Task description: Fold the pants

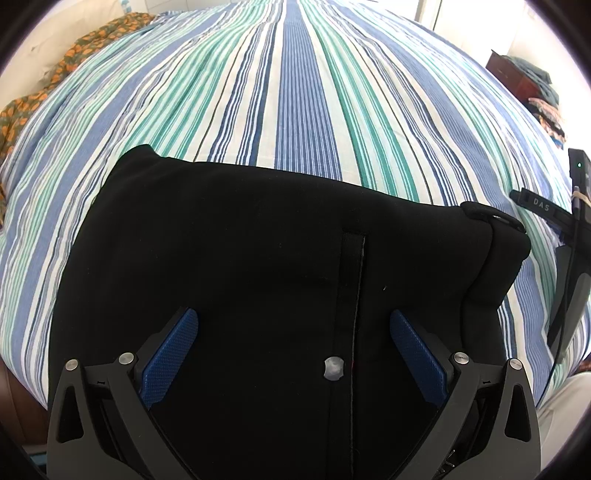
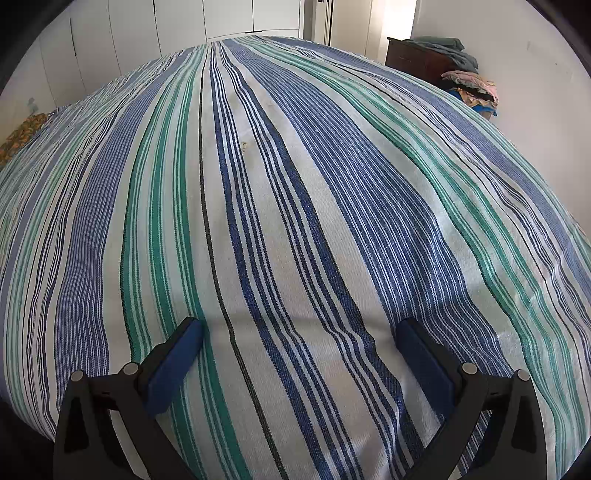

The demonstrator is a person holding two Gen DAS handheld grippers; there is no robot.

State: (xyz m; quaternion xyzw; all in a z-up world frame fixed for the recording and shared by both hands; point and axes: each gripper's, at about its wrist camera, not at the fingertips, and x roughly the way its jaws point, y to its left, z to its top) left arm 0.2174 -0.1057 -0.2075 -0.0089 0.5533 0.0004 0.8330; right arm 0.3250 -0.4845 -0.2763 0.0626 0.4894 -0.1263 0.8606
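Black pants [image 1: 258,251] lie folded in a thick stack on the striped bedspread [image 1: 295,92], filling the lower half of the left wrist view; a fly seam and a metal button [image 1: 333,368] show. My left gripper [image 1: 293,325] is open, its blue pads [image 1: 170,354] spread just above the pants, holding nothing. My right gripper [image 2: 301,334] is open and empty over bare striped bedspread [image 2: 295,184]; no pants show in the right wrist view. Part of the right gripper's body [image 1: 569,229] shows at the right edge of the left wrist view, beside the pants' right end.
An orange-patterned cloth [image 1: 74,55] lies along the bed's left side. A dark wooden cabinet [image 2: 417,59] with piled clothes [image 2: 472,86] stands at the far right beside the bed. White wardrobe doors [image 2: 184,22] are behind the bed.
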